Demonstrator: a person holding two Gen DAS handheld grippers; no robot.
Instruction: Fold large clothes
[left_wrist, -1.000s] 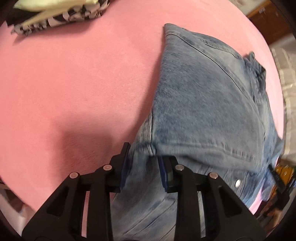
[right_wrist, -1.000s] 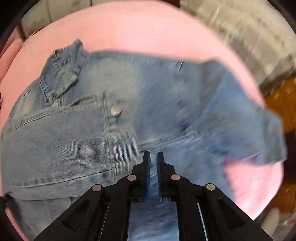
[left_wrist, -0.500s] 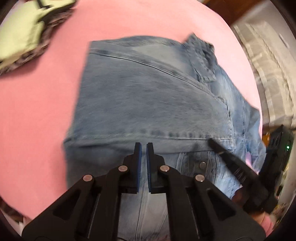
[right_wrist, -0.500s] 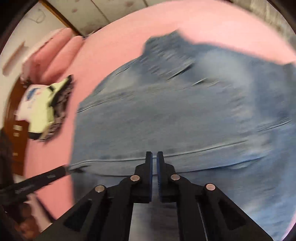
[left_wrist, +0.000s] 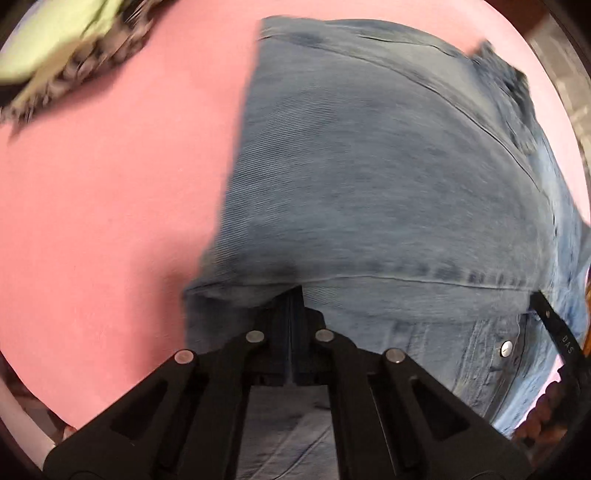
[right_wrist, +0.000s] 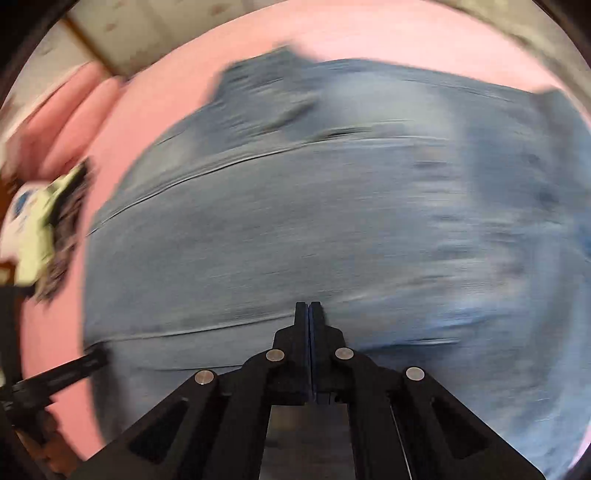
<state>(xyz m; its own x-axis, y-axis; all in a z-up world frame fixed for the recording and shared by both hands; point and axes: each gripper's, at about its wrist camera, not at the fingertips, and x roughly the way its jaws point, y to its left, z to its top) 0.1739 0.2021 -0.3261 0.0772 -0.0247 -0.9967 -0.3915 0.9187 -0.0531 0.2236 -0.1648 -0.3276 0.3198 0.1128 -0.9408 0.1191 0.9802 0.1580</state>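
Note:
A blue denim jacket (left_wrist: 369, 166) lies folded on a pink bed cover (left_wrist: 110, 184). My left gripper (left_wrist: 295, 295) is shut, and its tips are tucked under the jacket's near folded hem edge, which hides them. No cloth shows between its pads. In the blurred right wrist view the jacket (right_wrist: 295, 221) fills the middle. My right gripper (right_wrist: 309, 306) is shut just above the denim near a seam, with nothing seen between its pads. The right gripper's finger (left_wrist: 550, 325) reaches the hem at the right edge of the left wrist view.
A pile of yellow-green and black-and-white clothes (left_wrist: 66, 48) lies at the far left of the bed, and shows in the right wrist view as clothes (right_wrist: 37, 229). Pink pillows (right_wrist: 74, 107) lie behind it. Bare pink cover spreads to the jacket's left.
My left jaws were open around the hem edge, closed, and pushed in under the fold. My right gripper swung from the buttoned front to the folded panel and came lower.

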